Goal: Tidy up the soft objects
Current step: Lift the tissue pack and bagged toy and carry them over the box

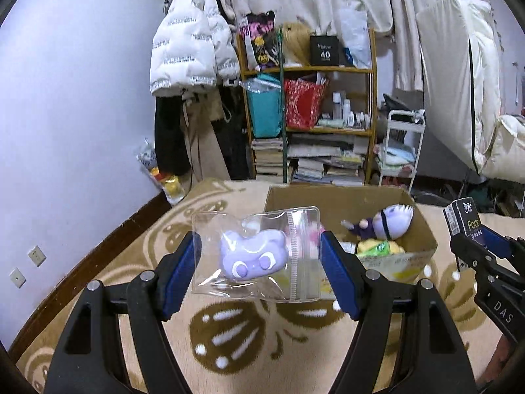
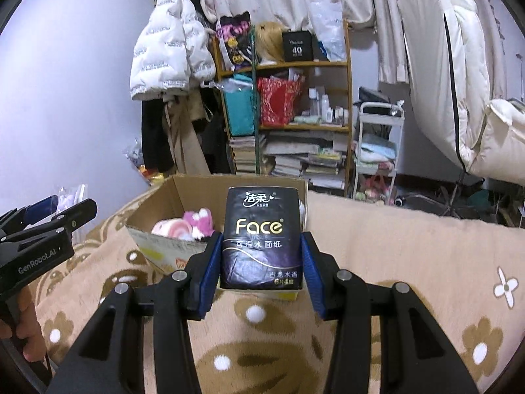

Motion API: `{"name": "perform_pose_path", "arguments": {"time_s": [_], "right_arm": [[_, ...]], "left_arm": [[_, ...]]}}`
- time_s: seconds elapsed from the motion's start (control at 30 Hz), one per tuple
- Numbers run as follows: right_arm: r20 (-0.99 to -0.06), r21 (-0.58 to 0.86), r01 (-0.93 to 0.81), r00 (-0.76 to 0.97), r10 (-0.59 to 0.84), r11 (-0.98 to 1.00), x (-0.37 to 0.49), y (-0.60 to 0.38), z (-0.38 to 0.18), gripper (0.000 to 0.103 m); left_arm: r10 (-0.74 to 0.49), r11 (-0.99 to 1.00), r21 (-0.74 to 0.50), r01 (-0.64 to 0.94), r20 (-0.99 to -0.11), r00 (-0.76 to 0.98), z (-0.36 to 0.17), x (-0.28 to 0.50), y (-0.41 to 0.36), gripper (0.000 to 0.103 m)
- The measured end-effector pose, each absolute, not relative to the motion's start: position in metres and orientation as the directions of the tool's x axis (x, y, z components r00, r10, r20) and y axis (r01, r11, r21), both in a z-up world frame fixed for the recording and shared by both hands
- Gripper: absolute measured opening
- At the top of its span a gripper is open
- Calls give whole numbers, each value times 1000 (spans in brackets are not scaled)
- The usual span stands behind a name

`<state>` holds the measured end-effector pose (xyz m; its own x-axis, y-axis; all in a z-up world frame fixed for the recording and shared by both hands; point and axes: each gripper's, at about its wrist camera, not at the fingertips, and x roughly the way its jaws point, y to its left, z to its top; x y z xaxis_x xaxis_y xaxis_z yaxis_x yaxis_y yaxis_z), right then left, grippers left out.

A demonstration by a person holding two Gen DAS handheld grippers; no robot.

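Observation:
My left gripper [image 1: 257,262] is shut on a clear zip bag [image 1: 288,282] holding a purple plush toy [image 1: 251,257], in the air in front of the cardboard box [image 1: 423,226]. My right gripper [image 2: 261,262] is shut on a black "Face" tissue pack [image 2: 261,236], held near the box's front edge [image 2: 164,246]. Inside the box lie a purple-haired doll [image 1: 388,221], a yellow-green item [image 1: 377,248], a pink plush [image 2: 198,223] and a pink roll [image 2: 172,228]. Each gripper shows at the edge of the other's view: the right [image 1: 475,243], the left [image 2: 49,216].
The box sits on a beige flower-patterned blanket [image 2: 410,262]. Behind stand a wooden shelf [image 1: 308,124] with bags and books, a hanging white puffer jacket [image 1: 190,42], a white trolley [image 1: 400,151] and white bedding [image 1: 466,82] at right.

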<state>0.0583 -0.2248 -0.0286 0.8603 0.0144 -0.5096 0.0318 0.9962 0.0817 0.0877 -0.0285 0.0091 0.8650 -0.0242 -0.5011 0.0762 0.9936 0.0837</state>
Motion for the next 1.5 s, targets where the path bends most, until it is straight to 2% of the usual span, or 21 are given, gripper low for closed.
{"name": "perform_pose_path", "arguments": {"time_s": [0.23,0.73,1.07,1.5], "right_arm": [[-473,54,20,881,8,998,68,-223,-20,49],[-481,68,16,877,19,998,112,-227,-34,49],[-521,155,-26,847,104,988,148,-232,-56,49],[-573,172,-40,809,132,984,159,-232,-81,49]], "left_arm": [[-38,995,63,74,-451,892,24,103,-27,73],[-66,988,99,121,-437,897,16,141,-53,73],[-54,988,100,119,-495,867,-12,173,-55,74],[-105,988,31,152,-586,804,-36,197,-54,76]]}}
